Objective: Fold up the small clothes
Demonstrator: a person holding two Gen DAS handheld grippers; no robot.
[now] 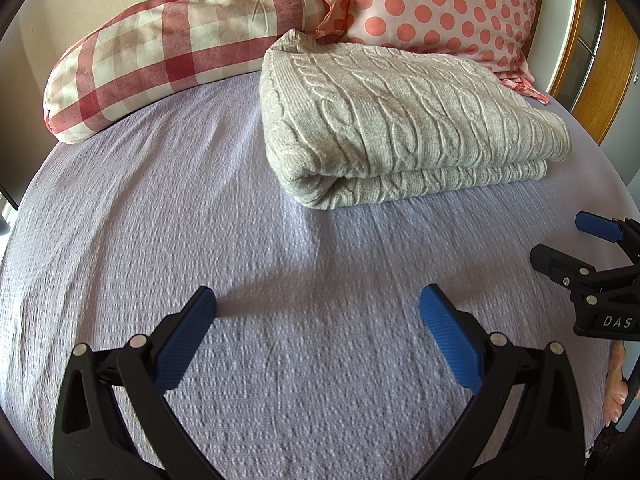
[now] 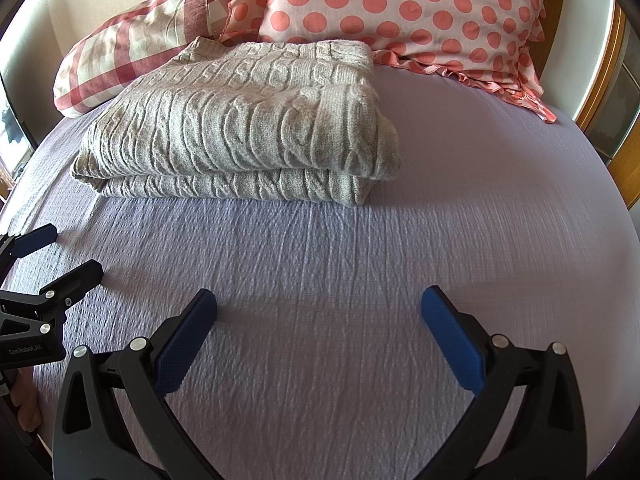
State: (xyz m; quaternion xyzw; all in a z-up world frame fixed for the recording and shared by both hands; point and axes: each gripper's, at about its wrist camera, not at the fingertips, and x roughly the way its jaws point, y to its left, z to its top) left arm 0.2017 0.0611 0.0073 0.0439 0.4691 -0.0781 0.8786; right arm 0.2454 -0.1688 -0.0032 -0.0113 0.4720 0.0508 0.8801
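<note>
While both grippers gape empty, folded sweater (image 1: pixel 400 120) on bedsheet (image 1: pixel 280 280) — near pillows

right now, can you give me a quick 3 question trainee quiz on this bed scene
1. True or false: the grey cable-knit sweater lies folded on the lilac bedspread.
2. Which pillow does the sweater's far edge meet? A) checked pillow only B) polka-dot pillow only C) both
3. Fill in: the left tool and right tool both stand ____ and hold nothing.

Key: 1 true; 2 C; 3 open.
</note>
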